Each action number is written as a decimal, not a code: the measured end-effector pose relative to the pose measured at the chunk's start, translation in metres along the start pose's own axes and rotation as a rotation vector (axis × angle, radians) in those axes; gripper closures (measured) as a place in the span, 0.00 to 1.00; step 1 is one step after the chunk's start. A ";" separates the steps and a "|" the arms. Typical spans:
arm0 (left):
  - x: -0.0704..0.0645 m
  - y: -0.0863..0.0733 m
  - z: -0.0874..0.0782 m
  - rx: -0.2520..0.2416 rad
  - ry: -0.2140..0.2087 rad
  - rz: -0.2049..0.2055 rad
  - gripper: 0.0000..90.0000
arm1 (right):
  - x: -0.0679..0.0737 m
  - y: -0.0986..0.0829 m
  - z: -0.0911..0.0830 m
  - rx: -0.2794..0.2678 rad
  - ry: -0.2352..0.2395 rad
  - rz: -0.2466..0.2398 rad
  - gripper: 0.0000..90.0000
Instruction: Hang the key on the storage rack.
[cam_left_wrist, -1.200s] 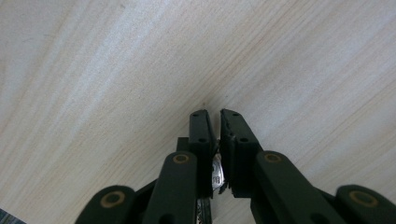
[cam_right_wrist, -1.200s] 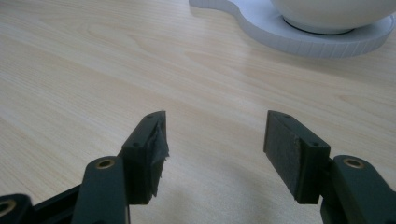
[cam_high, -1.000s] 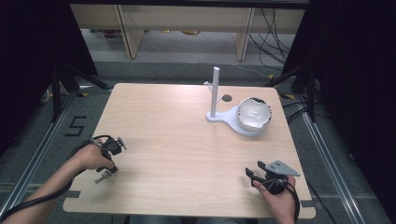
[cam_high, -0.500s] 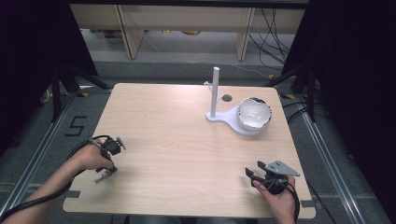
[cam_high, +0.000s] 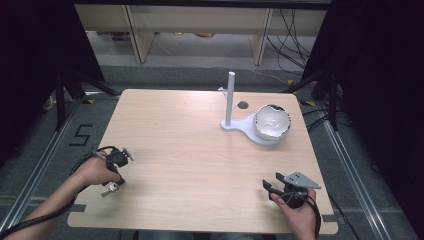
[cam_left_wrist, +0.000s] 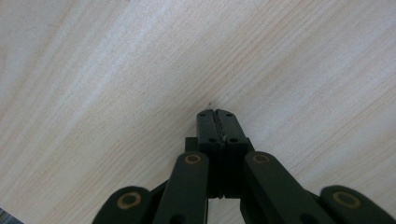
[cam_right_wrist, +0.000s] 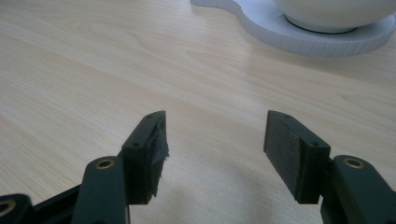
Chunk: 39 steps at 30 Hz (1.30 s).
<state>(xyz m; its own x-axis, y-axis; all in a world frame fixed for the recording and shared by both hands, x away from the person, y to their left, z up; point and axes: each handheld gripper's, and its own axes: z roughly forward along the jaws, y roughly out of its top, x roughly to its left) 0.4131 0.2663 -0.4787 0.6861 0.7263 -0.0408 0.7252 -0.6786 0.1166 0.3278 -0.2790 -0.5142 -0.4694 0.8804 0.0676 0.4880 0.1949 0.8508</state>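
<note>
- The left gripper (cam_high: 116, 172) sits near the table's (cam_high: 190, 150) left front edge, jaws pressed together over bare wood.
- The right gripper (cam_high: 272, 187) is near the front right corner, jaws spread, empty.
- A bowl (cam_high: 272, 121) rests on a white stand (cam_high: 239, 124) far right; the middle lies open.

The left gripper (cam_left_wrist: 215, 114) was black, its two blocky jaws carried on flat link arms with brass-coloured pivot pins and small screw holes near the tips. A black cable (cam_high: 30, 220) trailed from it along the bare forearm (no sleeve showed on either arm). The right gripper (cam_right_wrist: 214, 140) was black too, with dark padding on the inner faces of its jaws, the left pad ragged at its edge. A grey three-cornered plate (cam_high: 298, 179) sat on top.
</note>
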 end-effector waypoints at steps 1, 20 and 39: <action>0.000 0.000 0.000 0.001 0.000 -0.001 0.99 | 0.000 0.000 -0.001 0.008 0.000 -0.002 0.45; 0.001 -0.003 -0.028 -0.240 0.016 -0.038 1.00 | 0.000 0.000 0.000 0.003 -0.002 0.000 0.45; -0.015 0.013 -0.058 -0.636 -0.015 -0.117 1.00 | 0.000 0.001 -0.002 -0.009 -0.009 0.000 0.45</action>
<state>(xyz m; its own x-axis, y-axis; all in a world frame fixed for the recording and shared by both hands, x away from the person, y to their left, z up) 0.4088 0.2527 -0.4195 0.6084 0.7870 -0.1026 0.6232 -0.3938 0.6757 0.3266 -0.2794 -0.5126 -0.4627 0.8843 0.0629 0.4812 0.1909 0.8556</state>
